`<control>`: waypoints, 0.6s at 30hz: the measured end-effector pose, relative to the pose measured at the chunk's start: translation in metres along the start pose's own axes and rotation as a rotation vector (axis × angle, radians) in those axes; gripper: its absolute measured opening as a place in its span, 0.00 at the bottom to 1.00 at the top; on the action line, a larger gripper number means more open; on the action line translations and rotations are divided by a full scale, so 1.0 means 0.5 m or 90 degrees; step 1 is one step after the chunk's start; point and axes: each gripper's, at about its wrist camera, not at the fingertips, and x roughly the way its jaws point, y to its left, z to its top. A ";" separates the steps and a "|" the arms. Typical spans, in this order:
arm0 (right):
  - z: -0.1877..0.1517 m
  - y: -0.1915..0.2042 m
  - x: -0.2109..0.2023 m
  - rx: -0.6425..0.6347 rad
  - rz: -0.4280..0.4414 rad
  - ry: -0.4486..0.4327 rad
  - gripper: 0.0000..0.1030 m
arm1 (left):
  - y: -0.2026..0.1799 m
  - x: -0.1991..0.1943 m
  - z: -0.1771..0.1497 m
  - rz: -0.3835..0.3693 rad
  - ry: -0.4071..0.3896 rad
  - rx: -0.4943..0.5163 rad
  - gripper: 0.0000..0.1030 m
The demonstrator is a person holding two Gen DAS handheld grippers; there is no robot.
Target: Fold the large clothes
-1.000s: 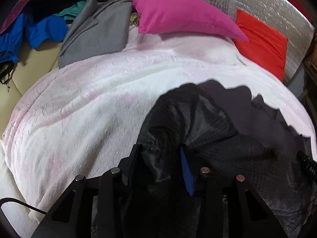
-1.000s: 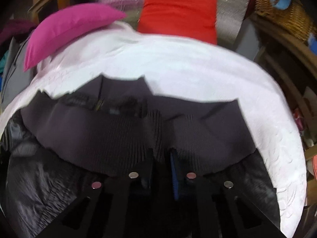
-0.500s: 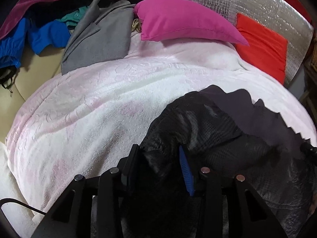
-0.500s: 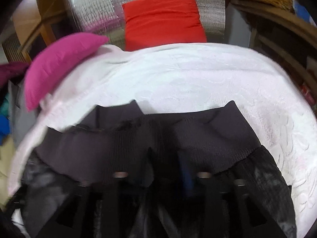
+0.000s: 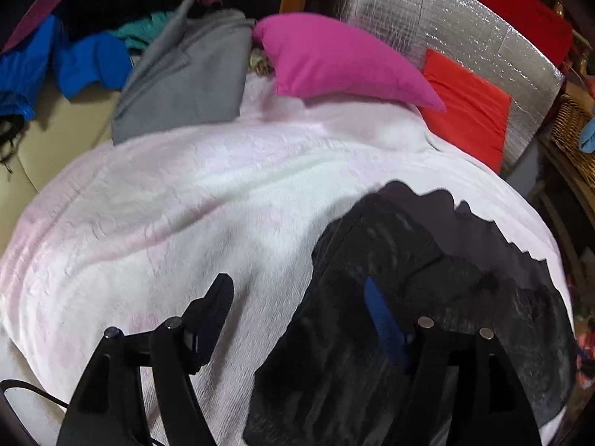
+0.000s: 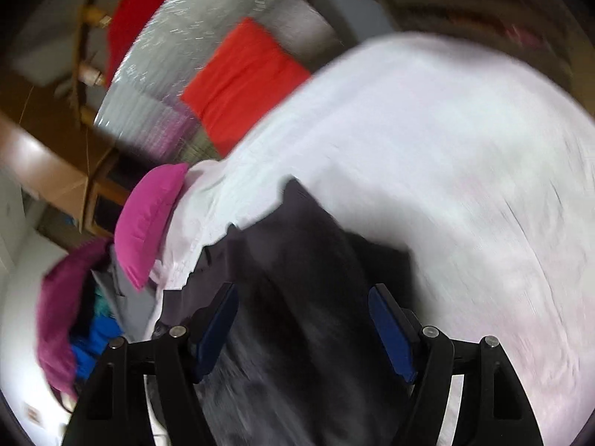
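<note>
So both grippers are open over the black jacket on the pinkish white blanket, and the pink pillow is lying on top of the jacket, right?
Not quite. The pink pillow lies at the far end of the pinkish white blanket, well apart from the black jacket, as the left wrist view shows. The rest holds: the left gripper and right gripper are both open.

Bed cover: I see a pale pink blanket (image 5: 193, 200).
Pillows: magenta pillow (image 5: 334, 59), red cushion (image 5: 468, 107).
Backing: silver foil panel (image 5: 438, 11).
Heap: grey garment (image 5: 186, 85), blue clothing (image 5: 85, 63).
</note>
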 end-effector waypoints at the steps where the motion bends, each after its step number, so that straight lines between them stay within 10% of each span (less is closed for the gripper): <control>1: -0.009 -0.028 0.001 0.022 0.008 0.023 0.74 | 0.008 0.005 -0.003 -0.007 0.012 -0.002 0.71; 8: -0.040 -0.104 0.062 0.058 0.029 0.138 0.74 | 0.052 0.062 -0.019 -0.127 0.143 -0.074 0.73; 18: -0.057 -0.076 0.151 0.045 0.117 0.180 0.82 | 0.041 0.113 -0.030 -0.190 0.201 -0.108 0.76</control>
